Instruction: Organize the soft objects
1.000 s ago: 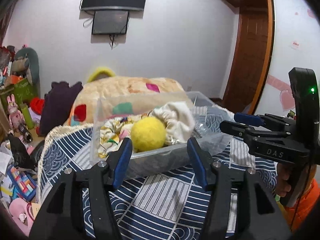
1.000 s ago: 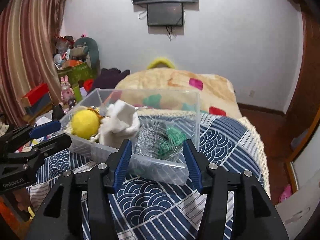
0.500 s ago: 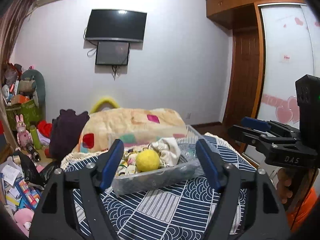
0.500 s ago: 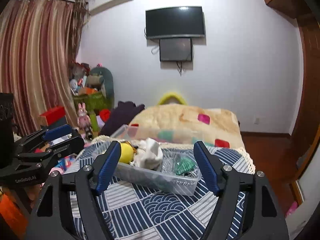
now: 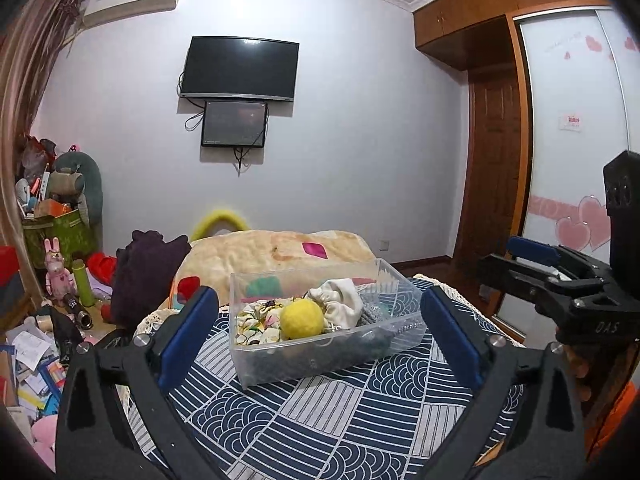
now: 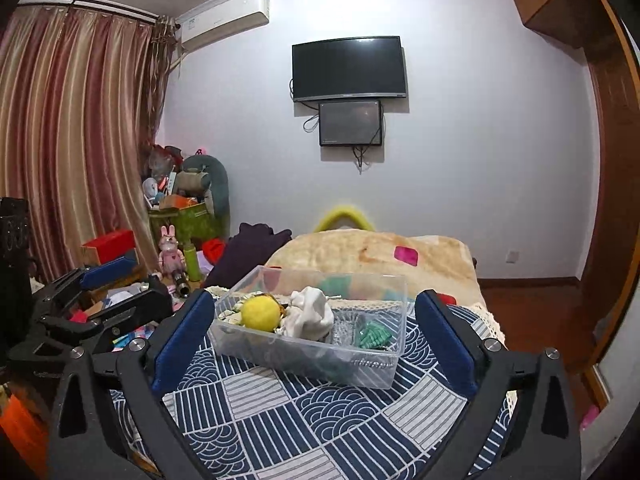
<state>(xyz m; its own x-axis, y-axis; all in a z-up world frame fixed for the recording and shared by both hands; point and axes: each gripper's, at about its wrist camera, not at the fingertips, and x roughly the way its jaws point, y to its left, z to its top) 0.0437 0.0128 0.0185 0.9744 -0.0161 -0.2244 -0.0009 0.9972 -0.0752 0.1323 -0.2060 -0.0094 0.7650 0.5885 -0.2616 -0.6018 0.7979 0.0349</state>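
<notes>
Both tongs spread wide, holding nothing, hovering back from the clear plastic bin point(image 5: 320, 364) on the bed's blue-and-white patterned cover point(image 5: 340, 420). Left tongs point(image 5: 320, 332) frame the bin in the left wrist view; right tongs point(image 6: 312, 332) do the same in the right wrist view.

Soft items sit inside the bin: yellow fuzzy ball point(image 5: 302, 318) near the front wall, cream fabric bundle point(image 5: 340, 304) touching it, floral cloth point(image 5: 256, 320) at the left end, green knit piece point(image 6: 374, 334) at the other end beside something silvery, too blurred to name.

Handling guess: all light and squashy. Ball is round, felt-like, should compress and not slip; pinch across the middle. Cream bundle is limp, gathered; grab a raised fold on top. Bin is thin, rigid, smooth, likely slides on the cover if nudged. Soft bedding underneath gives little support.
</notes>
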